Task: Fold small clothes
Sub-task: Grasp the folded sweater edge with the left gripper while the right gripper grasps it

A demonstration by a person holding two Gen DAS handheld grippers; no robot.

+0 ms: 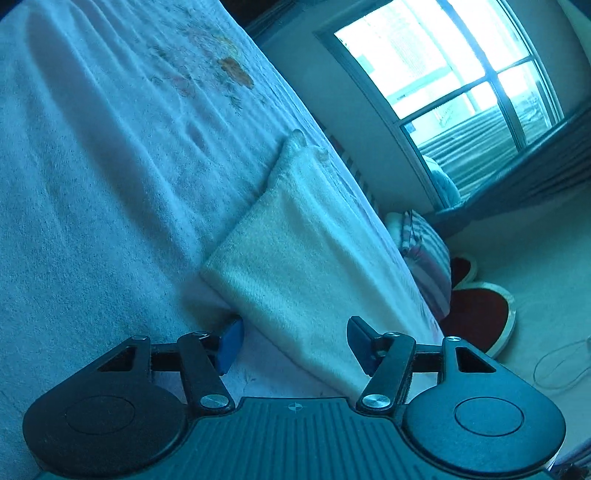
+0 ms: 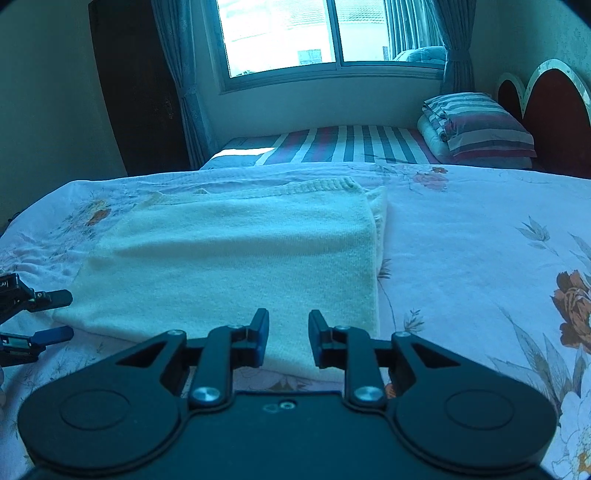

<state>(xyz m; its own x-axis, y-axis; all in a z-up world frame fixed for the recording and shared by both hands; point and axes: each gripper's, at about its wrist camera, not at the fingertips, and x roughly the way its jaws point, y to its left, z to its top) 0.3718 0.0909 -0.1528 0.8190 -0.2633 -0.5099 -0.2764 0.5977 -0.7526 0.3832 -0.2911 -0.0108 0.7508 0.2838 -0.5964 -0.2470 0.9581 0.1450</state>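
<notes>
A cream knit sweater (image 2: 236, 258) lies folded flat on the floral bedsheet (image 2: 480, 251). Its ribbed hem is at the far side. My right gripper (image 2: 288, 339) hovers over the sweater's near edge with a narrow gap between its fingers, which hold nothing. At the left of the right wrist view, my left gripper (image 2: 68, 314) straddles the sweater's near left corner, one finger above and one below. In the left wrist view the sweater (image 1: 295, 251) runs between the fingers of the left gripper (image 1: 295, 343). The blue pads (image 1: 231, 343) stand clear of the cloth.
Folded striped bedding (image 2: 480, 125) is stacked by a red headboard (image 2: 546, 99) at the far right. A striped mattress (image 2: 351, 147) lies beyond the sheet, under a window (image 2: 280, 33). A dark wardrobe (image 2: 129, 92) stands at the far left.
</notes>
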